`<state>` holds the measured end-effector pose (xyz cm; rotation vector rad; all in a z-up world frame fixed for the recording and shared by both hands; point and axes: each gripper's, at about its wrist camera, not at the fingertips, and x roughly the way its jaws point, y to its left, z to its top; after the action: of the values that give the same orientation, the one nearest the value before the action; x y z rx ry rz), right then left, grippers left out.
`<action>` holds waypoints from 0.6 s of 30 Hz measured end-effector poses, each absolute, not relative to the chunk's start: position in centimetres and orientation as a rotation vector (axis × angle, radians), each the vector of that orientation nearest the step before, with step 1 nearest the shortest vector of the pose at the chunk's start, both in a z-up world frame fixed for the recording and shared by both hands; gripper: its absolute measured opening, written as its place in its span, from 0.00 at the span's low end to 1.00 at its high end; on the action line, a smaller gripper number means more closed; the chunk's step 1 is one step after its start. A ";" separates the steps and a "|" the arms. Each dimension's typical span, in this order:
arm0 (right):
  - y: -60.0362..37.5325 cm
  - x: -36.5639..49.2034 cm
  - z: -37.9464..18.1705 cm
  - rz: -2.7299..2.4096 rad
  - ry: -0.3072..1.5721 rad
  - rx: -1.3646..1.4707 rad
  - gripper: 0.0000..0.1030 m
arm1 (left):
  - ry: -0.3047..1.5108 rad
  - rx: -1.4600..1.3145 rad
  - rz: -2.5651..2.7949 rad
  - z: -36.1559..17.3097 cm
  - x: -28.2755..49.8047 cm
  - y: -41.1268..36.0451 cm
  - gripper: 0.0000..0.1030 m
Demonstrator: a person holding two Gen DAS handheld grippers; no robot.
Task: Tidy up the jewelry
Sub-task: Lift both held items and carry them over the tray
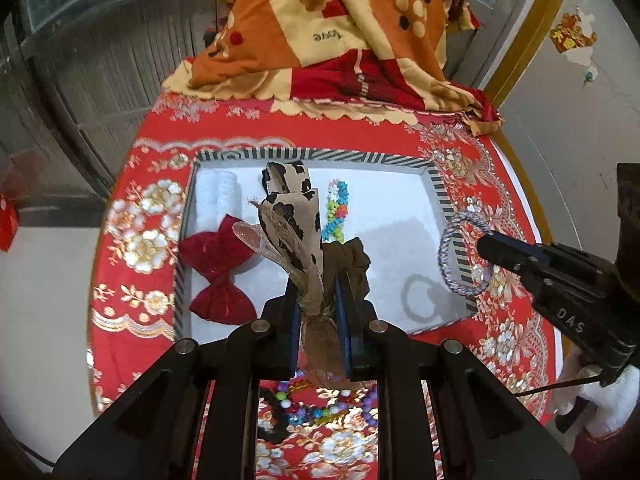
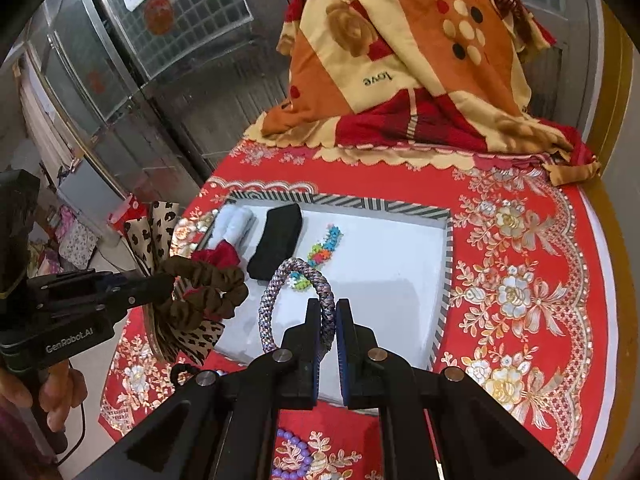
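My left gripper [image 1: 318, 308] is shut on a leopard-print bow scrunchie [image 1: 294, 216] with a brown ruffled band [image 2: 200, 292], held above the tray's near left part; it shows from the side in the right wrist view [image 2: 160, 280]. My right gripper [image 2: 329, 320] is shut on a grey-purple braided ring [image 2: 296, 300], held over the tray's right rim in the left wrist view [image 1: 460, 256]. The striped-rim white tray [image 1: 440, 200] holds a red bow [image 1: 218, 276], a white roll [image 1: 218, 196], a coloured bead bracelet [image 1: 336, 212] and a black case [image 2: 276, 240].
Bead bracelets lie on the red floral tablecloth [image 2: 520, 280] in front of the tray [image 1: 312, 404], purple beads among them [image 2: 294, 452]. A folded orange and red quilt [image 2: 400, 60] is piled at the table's far end. Metal doors stand at the left.
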<state>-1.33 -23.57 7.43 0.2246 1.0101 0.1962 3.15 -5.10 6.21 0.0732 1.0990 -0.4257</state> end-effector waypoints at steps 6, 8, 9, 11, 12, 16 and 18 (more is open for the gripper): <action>-23.9 1.5 3.7 0.195 1.080 0.266 0.06 | 1.176 0.007 -0.402 2.8 5.4 -5.1 0.14; -23.9 2.8 2.2 0.187 1.106 0.266 0.06 | 1.201 -0.002 -0.389 1.6 6.2 -5.0 0.14; -23.8 3.4 1.5 0.184 1.119 0.267 0.06 | 1.215 0.000 -0.374 0.9 6.5 -5.0 0.14; -23.9 4.6 0.1 0.176 1.140 0.270 0.06 | 1.238 0.002 -0.342 -0.3 7.1 -4.8 0.14; -24.0 5.3 -0.7 0.168 1.152 0.271 0.06 | 1.254 0.001 -0.324 -1.0 7.4 -4.5 0.14; -24.5 7.7 -2.8 0.144 1.181 0.286 0.06 | 1.285 -0.005 -0.283 -2.4 8.0 -3.8 0.14; -24.8 8.8 -3.6 0.136 1.190 0.294 0.06 | 1.288 0.000 -0.270 -2.6 8.3 -3.7 0.14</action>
<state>8.79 -24.79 -3.60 0.2945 1.1904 0.1359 8.27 -3.72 -2.64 -0.0003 1.2876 -0.2702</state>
